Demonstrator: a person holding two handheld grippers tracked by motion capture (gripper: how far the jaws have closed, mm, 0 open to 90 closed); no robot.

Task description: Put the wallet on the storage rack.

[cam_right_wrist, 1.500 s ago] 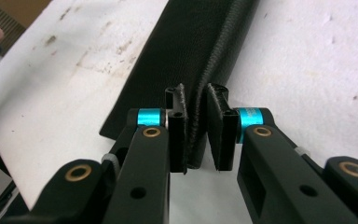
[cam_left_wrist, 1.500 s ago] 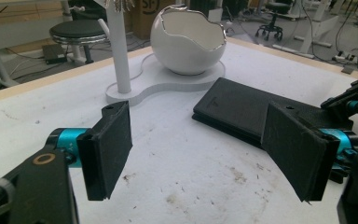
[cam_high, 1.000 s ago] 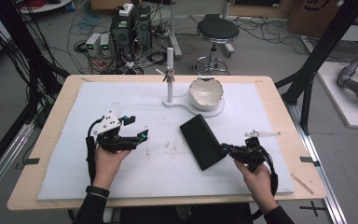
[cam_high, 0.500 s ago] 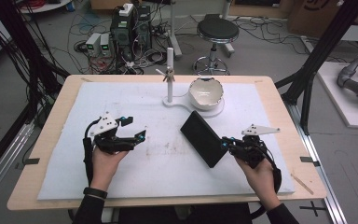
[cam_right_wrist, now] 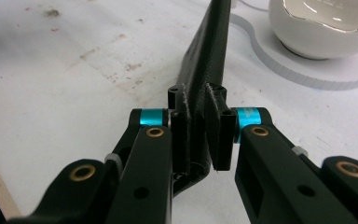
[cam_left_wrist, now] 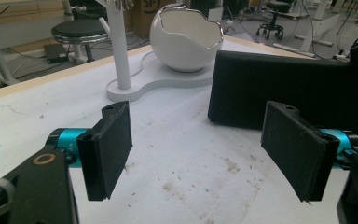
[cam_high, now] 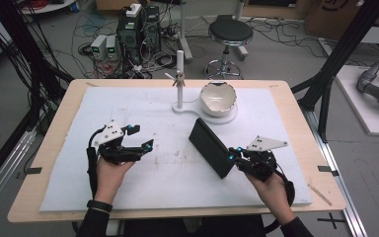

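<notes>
**Standing the black case up without letting it slip**

My right tool (cam_high: 233, 157) is clenched on the near corner of the black case (cam_high: 211, 147). In the right gripper view both pads (cam_right_wrist: 220, 135) are squeezed flat against its thin edge, with the textured shell running away from me toward the white egg-shaped bowl (cam_right_wrist: 324, 25). The case stands on its long edge on the white mat (cam_high: 168, 173), tilted, near the middle of the bench (cam_high: 301, 106) and just in front of the bowl's white stand (cam_high: 197, 106). Its far end seems close to the stand's base, though I cannot tell whether they touch.

My left tool (cam_high: 137, 137) is released, jaws wide apart, hovering over the mat well to the left of the case. In the left gripper view its two pads (cam_left_wrist: 109, 147) frame the case's broad face (cam_left_wrist: 284, 88), so I judge the job in hand is to bring this tool in as a second hold.

To do it well, I would keep the right grip firm and steady, since it bites only a narrow strip near one corner and the case could pivot around it. I would bring the left tool in level and aim for the free end of the case, with one pad on each face. I would close only when the edge sits deep between the pads. I would also keep the case clear of the post (cam_high: 179, 79) and the bowl, because a nudge could topple either.
</notes>
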